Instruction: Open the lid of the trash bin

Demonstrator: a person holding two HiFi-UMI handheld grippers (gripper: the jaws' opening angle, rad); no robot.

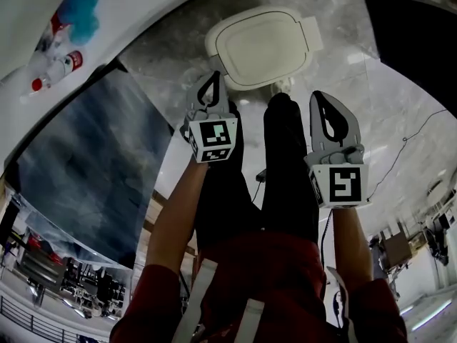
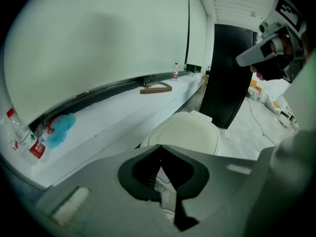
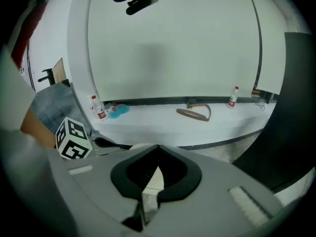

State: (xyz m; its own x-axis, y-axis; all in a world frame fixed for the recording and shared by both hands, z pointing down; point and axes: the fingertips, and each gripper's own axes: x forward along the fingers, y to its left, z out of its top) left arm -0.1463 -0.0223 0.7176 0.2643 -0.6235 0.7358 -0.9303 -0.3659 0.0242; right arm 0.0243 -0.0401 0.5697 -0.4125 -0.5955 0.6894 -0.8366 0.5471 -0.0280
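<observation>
Nearest to us in the head view are the person's red top (image 1: 285, 277) and black trousers (image 1: 285, 163), with a bare forearm running up on either side to each tool. The left gripper (image 1: 212, 77) has its jaws brought together at the tips, and its own view (image 2: 159, 149) shows nothing caught between them. The right gripper (image 1: 319, 96) is likewise closed tip to tip and holds nothing (image 3: 158, 148).

The cream trash bin lid (image 1: 263, 45) lies flat and down on its bin, on the grey marble floor (image 1: 400, 98) just ahead of the person's feet. The left tool's tips sit right at the lid's near edge. We cannot tell whether they touch it, though in the left gripper view the lid (image 2: 190, 132) appears just beyond them. The right tool hangs further back, to the right of the lid.

On the white ledge (image 1: 28, 20) to the left stand red-labelled bottles (image 1: 61, 66) beside a blue cloth (image 1: 80, 9). A black panel (image 2: 229, 73) rises behind the bin.
</observation>
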